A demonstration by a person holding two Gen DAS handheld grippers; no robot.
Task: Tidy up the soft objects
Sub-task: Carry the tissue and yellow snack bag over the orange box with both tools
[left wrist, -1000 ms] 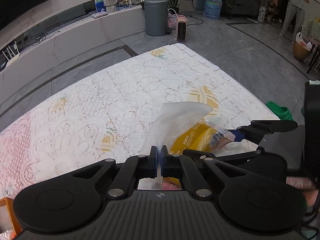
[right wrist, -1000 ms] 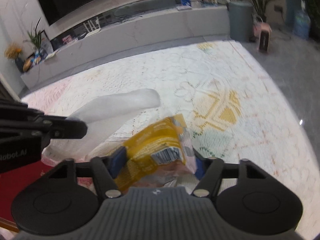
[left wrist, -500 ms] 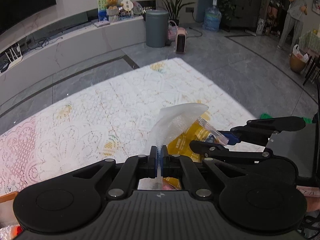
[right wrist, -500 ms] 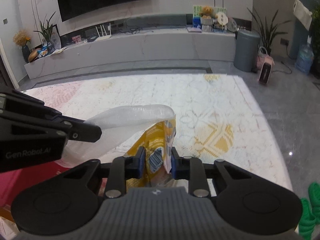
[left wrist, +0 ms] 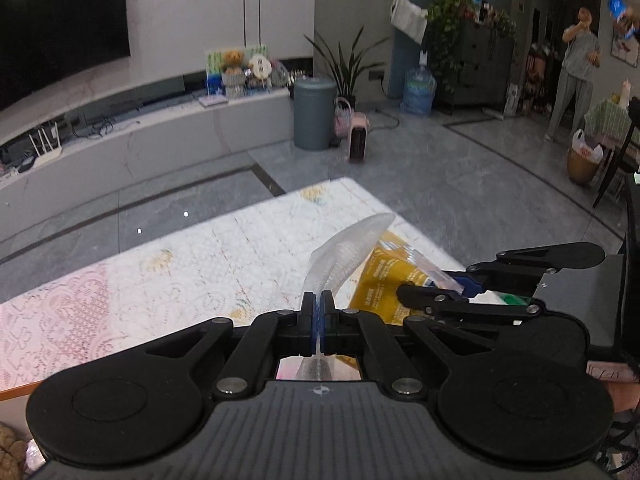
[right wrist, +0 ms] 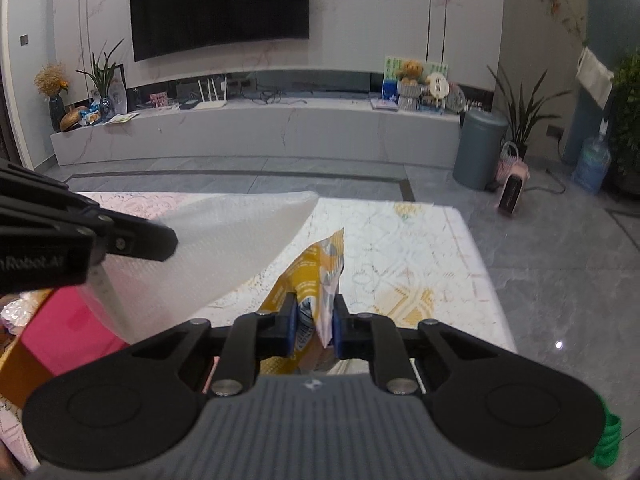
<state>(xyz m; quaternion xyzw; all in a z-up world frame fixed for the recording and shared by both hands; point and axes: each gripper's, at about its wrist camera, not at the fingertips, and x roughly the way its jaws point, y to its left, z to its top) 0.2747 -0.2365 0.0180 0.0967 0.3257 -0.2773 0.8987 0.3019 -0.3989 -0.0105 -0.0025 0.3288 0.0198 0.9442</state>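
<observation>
A translucent white bubble-textured bag (left wrist: 348, 252) hangs pinched in my left gripper (left wrist: 319, 304), which is shut on its edge. In the right wrist view the same bag (right wrist: 224, 248) spreads out from the left gripper (right wrist: 168, 240) at the left. A yellow snack packet (right wrist: 312, 276) stands crumpled between the blue pads of my right gripper (right wrist: 313, 316). Those jaws are closing and press on the packet from both sides. From the left wrist view the packet (left wrist: 380, 280) sits just right of the bag, with the right gripper (left wrist: 460, 284) beside it. Both are held above the lace-covered table (left wrist: 180, 280).
A pink box (right wrist: 68, 328) lies below left on the table. On the grey floor beyond stand a grey bin (left wrist: 314, 114), a small pink heater (left wrist: 358, 142) and a water bottle (left wrist: 418, 90). A person (left wrist: 576, 76) stands far right. Green slippers (right wrist: 606, 440) lie at the right edge.
Both grippers have risen from the table with the bag and the packet, and the views tilt up toward the room. The right jaws have narrowed onto the yellow packet.
</observation>
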